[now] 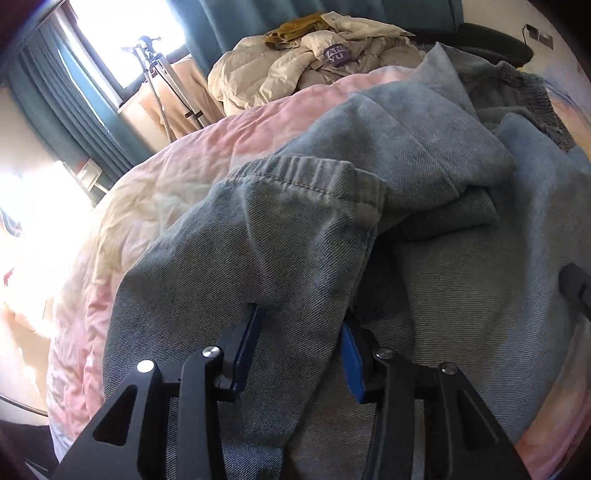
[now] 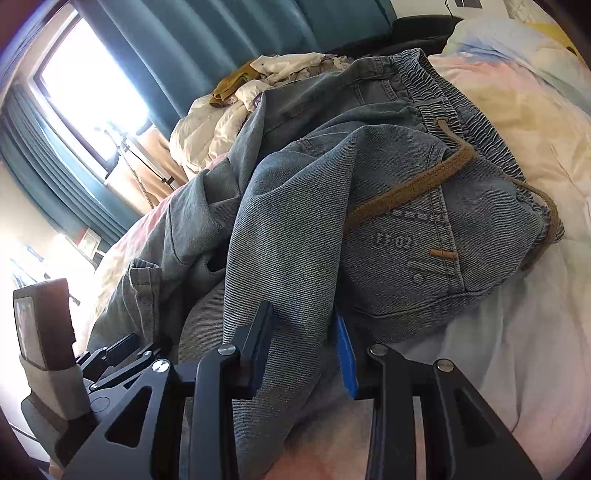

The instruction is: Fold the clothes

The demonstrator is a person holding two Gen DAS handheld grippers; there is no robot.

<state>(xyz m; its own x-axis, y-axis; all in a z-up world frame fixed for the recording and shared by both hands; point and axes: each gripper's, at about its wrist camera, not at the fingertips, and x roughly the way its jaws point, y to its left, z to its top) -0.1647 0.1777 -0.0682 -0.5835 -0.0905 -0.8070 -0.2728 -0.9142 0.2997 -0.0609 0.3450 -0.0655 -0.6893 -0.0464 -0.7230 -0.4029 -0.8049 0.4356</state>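
A pair of faded blue denim trousers (image 2: 332, 221) is seen heaped across the middle of both frames, spread over a bed. Pale stitched characters are visible beside a pocket seam at centre right of the right wrist view, but they cannot be read with certainty. An elastic, gathered waistband (image 2: 450, 99) runs toward the upper right, and a brown woven drawstring (image 2: 406, 188) is laid diagonally across the fabric. In the left wrist view a gathered hem or cuff (image 1: 295, 173) is folded over at centre frame.

A fold of the denim is pinched between the blue-padded fingers of the left claw (image 1: 301, 332) at the lower centre of its frame. Another fold is gripped in the same way by the right claw (image 2: 304, 339), lower centre.

The trousers are carried by a pink, cream and pale blue quilt (image 1: 166, 177). At the upper centre a cream padded jacket (image 1: 295, 70) is piled, a purple patch on it lettered "AN" over "YU", partly hidden. A mustard-coloured garment (image 1: 295, 31) lies on top. Teal curtains (image 2: 207, 48) and a bright window (image 2: 88, 85) fill the upper left.
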